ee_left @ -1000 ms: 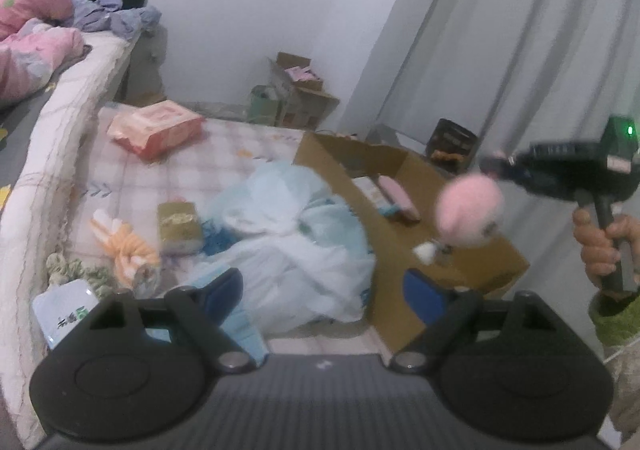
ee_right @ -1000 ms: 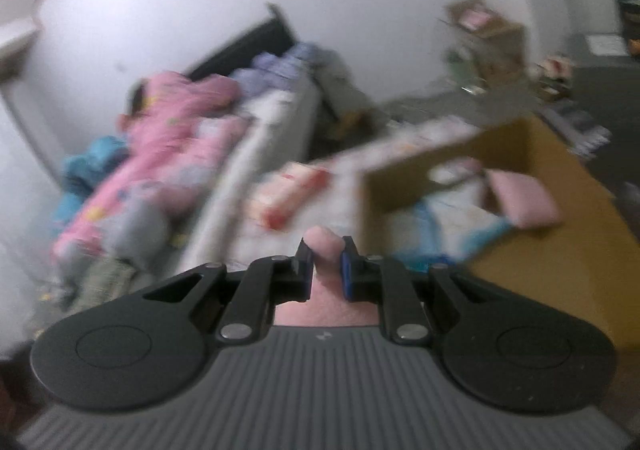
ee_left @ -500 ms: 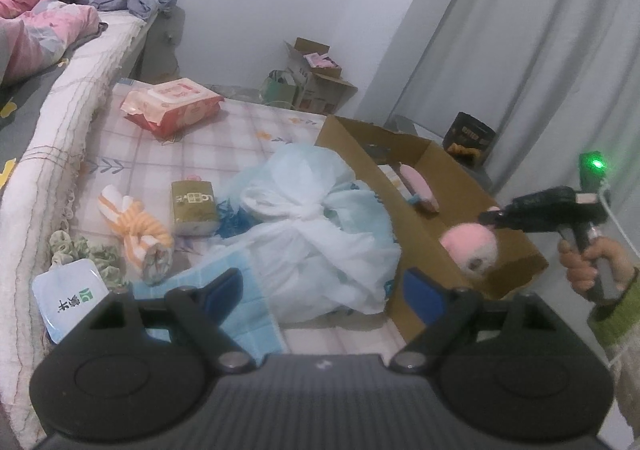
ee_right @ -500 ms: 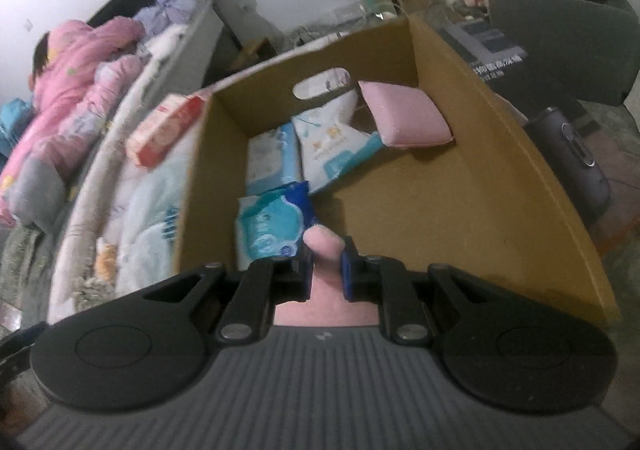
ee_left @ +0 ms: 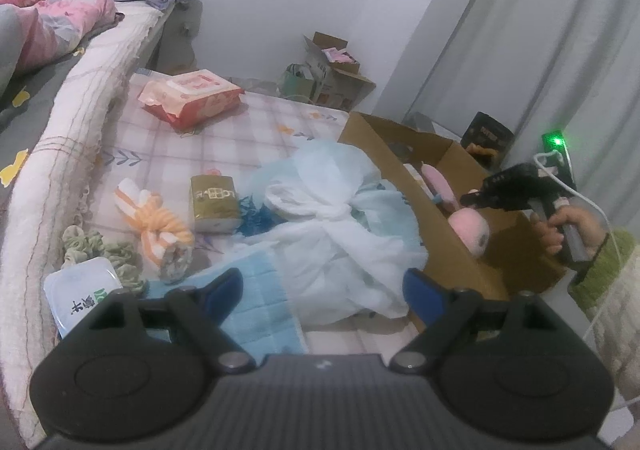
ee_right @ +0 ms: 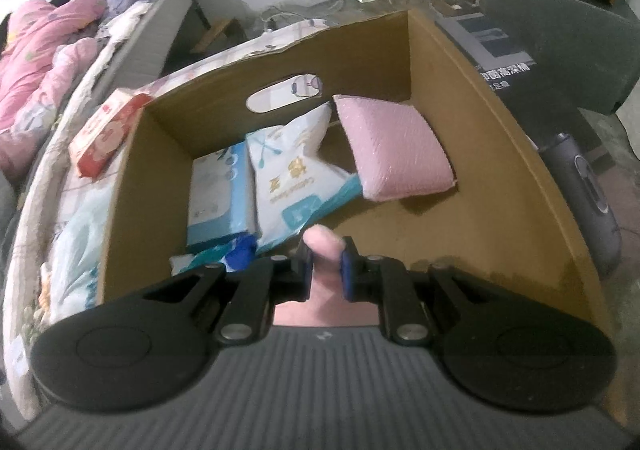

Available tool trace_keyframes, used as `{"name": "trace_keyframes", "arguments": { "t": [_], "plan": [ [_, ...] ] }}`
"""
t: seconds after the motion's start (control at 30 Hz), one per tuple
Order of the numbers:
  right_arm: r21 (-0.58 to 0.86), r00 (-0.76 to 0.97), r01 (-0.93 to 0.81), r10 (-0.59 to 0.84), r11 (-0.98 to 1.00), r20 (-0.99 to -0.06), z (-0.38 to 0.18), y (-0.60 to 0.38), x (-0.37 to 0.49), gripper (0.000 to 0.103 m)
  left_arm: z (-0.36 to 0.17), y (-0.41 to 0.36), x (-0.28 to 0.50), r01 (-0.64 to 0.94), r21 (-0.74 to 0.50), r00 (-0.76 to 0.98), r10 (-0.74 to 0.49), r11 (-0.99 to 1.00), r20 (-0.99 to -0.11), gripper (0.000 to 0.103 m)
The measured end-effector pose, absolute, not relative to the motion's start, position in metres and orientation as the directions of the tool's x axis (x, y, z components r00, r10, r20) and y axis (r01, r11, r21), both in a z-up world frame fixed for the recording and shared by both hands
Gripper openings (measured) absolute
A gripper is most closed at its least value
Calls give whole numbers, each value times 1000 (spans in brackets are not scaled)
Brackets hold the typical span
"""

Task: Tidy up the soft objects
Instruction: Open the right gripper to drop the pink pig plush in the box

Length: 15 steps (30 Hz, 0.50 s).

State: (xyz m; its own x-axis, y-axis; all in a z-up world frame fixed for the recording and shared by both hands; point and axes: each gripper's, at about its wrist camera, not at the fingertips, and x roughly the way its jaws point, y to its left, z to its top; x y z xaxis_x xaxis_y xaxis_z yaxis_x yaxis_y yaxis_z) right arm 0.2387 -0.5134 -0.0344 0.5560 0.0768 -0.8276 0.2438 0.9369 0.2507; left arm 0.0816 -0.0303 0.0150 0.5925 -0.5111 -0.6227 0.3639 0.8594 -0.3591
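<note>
My right gripper (ee_right: 325, 264) is shut on a pink plush toy (ee_right: 323, 246) and holds it inside the open cardboard box (ee_right: 500, 186). In the left wrist view the same toy (ee_left: 472, 228) hangs from the right gripper (ee_left: 466, 200) just over the box (ee_left: 404, 178). The box holds a pink cushion (ee_right: 394, 148), a white wipes pack (ee_right: 292, 170) and a blue-white pack (ee_right: 220, 194). My left gripper (ee_left: 322, 290) is open and empty above a pale blue cloth (ee_left: 260, 306) and a white plastic bag (ee_left: 332, 218).
On the checked mat lie a red wipes pack (ee_left: 192, 96), a gold tissue pack (ee_left: 214, 202), an orange striped plush (ee_left: 156, 226), green scrunchies (ee_left: 100, 250) and a white packet (ee_left: 80, 298). A bed (ee_left: 48, 50) runs along the left. Curtains hang at the right.
My right gripper has carried the pink toy from above the box down into it. The left gripper has drifted slightly and stays open.
</note>
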Motion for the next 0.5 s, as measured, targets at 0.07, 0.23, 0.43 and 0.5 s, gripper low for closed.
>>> {"name": "trace_keyframes", "arguments": {
  "t": [0.07, 0.23, 0.43, 0.5],
  "plan": [
    [252, 552, 263, 69, 931, -831, -39, -516, 247, 13, 14, -31, 83, 366, -359, 589, -512, 859, -625, 88],
    [252, 545, 283, 61, 925, -836, -47, -518, 262, 15, 13, -30, 85, 365, -358, 587, -511, 859, -628, 88],
    [261, 544, 302, 59, 917, -837, -47, -516, 264, 41, 12, -26, 84, 357, -347, 594, -497, 867, -632, 88],
    [256, 562, 301, 46, 919, -826, -41, -514, 259, 49, 11, -23, 82, 354, -341, 598, -491, 871, -633, 88]
  ]
}}
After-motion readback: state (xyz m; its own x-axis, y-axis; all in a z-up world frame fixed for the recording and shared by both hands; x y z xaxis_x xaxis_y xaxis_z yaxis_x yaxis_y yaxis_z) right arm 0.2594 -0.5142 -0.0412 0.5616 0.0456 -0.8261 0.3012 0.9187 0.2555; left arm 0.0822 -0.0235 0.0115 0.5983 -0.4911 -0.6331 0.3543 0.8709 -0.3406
